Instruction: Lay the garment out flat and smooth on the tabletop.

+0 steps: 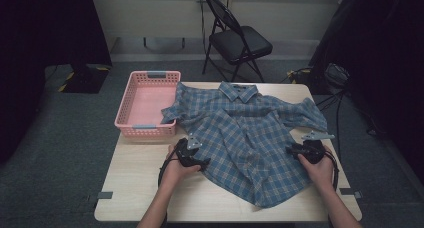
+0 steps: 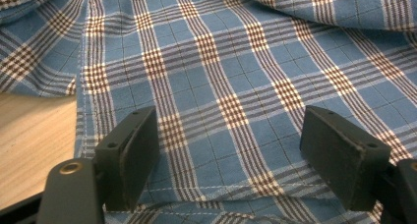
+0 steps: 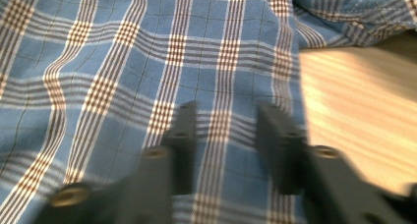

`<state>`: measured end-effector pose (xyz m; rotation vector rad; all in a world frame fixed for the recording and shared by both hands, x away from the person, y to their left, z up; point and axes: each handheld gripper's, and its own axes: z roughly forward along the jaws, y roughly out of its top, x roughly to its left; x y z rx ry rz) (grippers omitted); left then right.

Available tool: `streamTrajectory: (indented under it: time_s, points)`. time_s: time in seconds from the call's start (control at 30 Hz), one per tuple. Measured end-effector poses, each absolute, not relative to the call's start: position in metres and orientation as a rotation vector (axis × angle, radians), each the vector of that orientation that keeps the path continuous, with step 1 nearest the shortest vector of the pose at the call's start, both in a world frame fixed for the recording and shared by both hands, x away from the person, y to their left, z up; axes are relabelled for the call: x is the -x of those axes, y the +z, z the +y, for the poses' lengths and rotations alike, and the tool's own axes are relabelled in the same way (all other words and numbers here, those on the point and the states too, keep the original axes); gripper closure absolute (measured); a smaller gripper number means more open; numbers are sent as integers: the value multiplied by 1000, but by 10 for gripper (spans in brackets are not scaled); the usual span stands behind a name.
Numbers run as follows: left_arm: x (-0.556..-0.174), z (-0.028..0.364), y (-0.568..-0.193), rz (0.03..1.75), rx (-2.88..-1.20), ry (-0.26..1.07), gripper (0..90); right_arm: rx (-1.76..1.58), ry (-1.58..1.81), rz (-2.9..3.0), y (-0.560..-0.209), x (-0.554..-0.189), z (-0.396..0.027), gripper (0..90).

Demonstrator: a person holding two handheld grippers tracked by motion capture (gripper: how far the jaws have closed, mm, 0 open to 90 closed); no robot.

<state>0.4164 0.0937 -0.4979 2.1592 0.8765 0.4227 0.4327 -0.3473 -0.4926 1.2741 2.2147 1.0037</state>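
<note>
The wooden table (image 1: 150, 188) stood on grey carpet and carried everything in hand; across most of its top lay the blue plaid shirt (image 1: 245, 138), spread front-up and rumpled, its collar (image 1: 239, 91) toward the far edge, one sleeve reaching left and overlapping the basket's near right corner, the other sleeve bunched toward the table's right edge, and its lower hem slanting down to the near edge. A black folding chair (image 1: 237, 38) stood beyond the table, well apart from it. The pink plastic basket (image 1: 145, 105) sat on the far left corner of the table. The person's left hand (image 1: 175, 170) rested at the shirt's left hem and the right hand (image 1: 317, 170) at its right side. The left gripper (image 2: 228, 155) lay over the cloth at that left hem; its jaws stood wide apart, flat plaid fabric showing between them and no fold pinched, with bare table just beside the hem in the left gripper view. The right gripper (image 3: 223, 148), blurred in its own view, was over the shirt's right edge with bare wood just to the side; its jaws stood only a narrow gap apart, cloth lying beneath that gap; whether the pads pressed on any fabric could not be told.
</note>
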Motion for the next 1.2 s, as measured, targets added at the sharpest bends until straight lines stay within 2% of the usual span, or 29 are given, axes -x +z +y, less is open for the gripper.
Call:
streamTrajectory:
  time_s: [0.1, 0.4, 0.43, 0.5, 0.53, 0.63, 0.77, 0.9, 0.97, 1.1, 1.2]
  points:
    - [-416, 94, -498, 878, -2159, 426, 223, -1247, 1025, 2258, -492, -424, -352, 878]
    - [-416, 97, -496, 885, -2154, 432, 224, -1213, 1085, 2359, -489, -378, -369, 897]
    - [-417, 97, -495, 883, -2155, 431, 224, -1221, 1092, 2364, -488, -374, -371, 886]
    - [-417, 97, -495, 883, -2156, 433, 224, -1239, 1144, 2300, -484, -370, -375, 726]
    - [-417, 96, -495, 876, -2159, 433, 224, -1239, 1162, 2261, -481, -371, -375, 676]
    - [-417, 95, -494, 869, -2161, 433, 224, -1253, 1174, 2202, -475, -385, -372, 578]
    - [-418, 94, -494, 862, -2155, 427, 224, -1284, 1117, 2176, -476, -415, -360, 556]
    - [-418, 94, -496, 864, -2165, 420, 225, -1301, 1086, 2213, -485, -434, -349, 638]
    - [-418, 94, -496, 865, -2159, 421, 226, -1302, 1052, 2246, -489, -436, -346, 735]
    - [-418, 95, -495, 868, -2155, 430, 228, -1296, 1071, 2262, -491, -430, -350, 855]
    - [-418, 96, -494, 870, -2157, 434, 229, -1279, 1078, 2285, -491, -421, -355, 872]
